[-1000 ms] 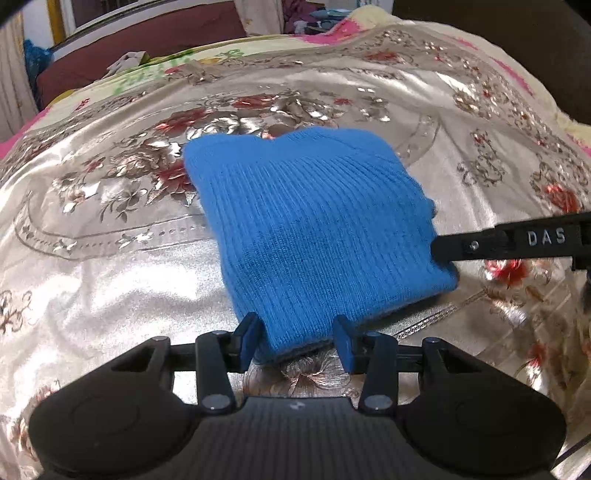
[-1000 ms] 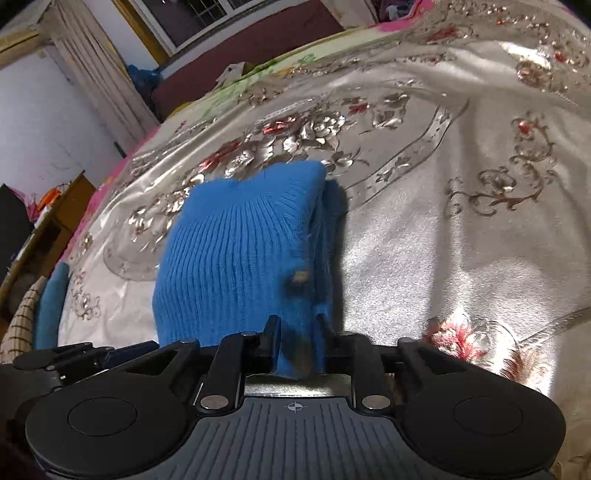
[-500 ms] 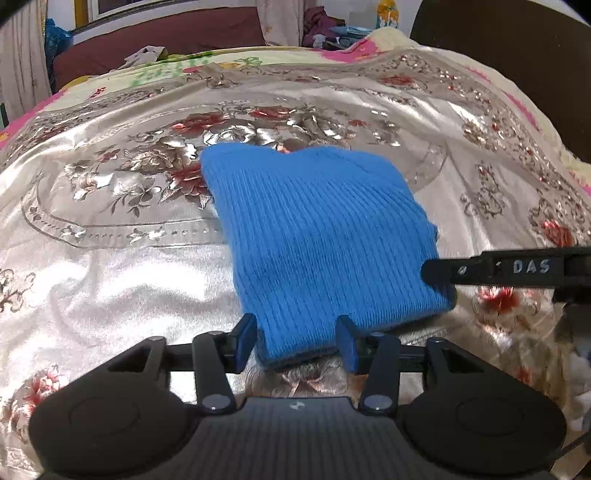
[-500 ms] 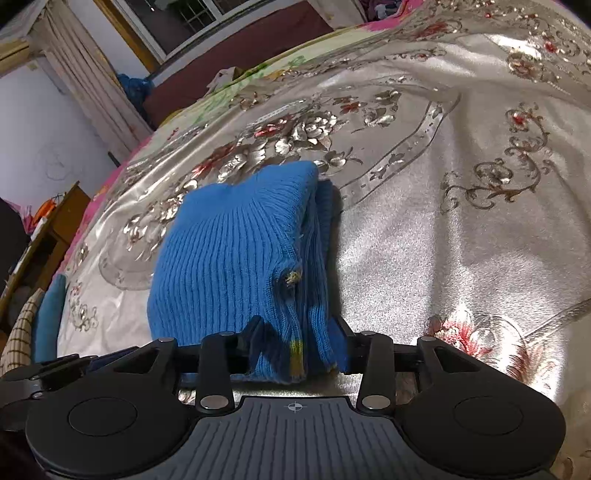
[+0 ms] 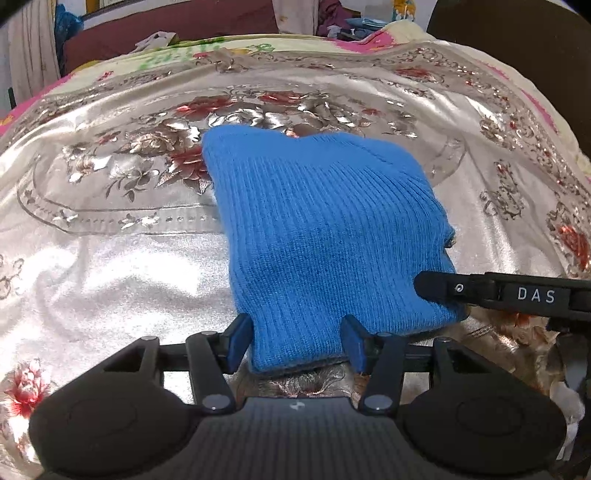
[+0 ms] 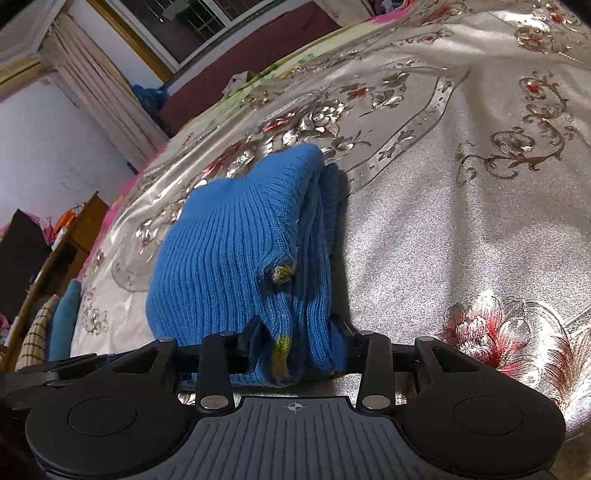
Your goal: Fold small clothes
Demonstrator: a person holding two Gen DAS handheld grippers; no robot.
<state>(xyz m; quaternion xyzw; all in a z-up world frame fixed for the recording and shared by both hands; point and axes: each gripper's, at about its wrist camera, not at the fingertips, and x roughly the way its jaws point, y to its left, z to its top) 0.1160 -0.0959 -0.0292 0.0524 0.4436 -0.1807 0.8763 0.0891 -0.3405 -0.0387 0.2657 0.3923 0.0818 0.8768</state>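
A blue ribbed knit garment (image 5: 325,236) lies folded in a thick stack on the shiny floral bedspread (image 5: 110,266). My left gripper (image 5: 295,341) is open, its blue fingers standing either side of the garment's near edge. The right gripper's finger (image 5: 480,290) reaches in from the right at the garment's near right corner. In the right wrist view the folded garment (image 6: 229,258) shows its layered side with a small yellow-green mark. My right gripper (image 6: 297,341) is open, jaws apart around the stack's near corner.
A dark red headboard (image 5: 166,33) and curtains stand at the far end of the bed. In the right wrist view a wooden cabinet (image 6: 74,236) and stacked cloths (image 6: 55,325) sit to the left of the bed.
My right gripper has opened from shut on the garment's corner to jaws apart. The left gripper's jaws have widened slightly. The garment has settled flat on the bedspread.
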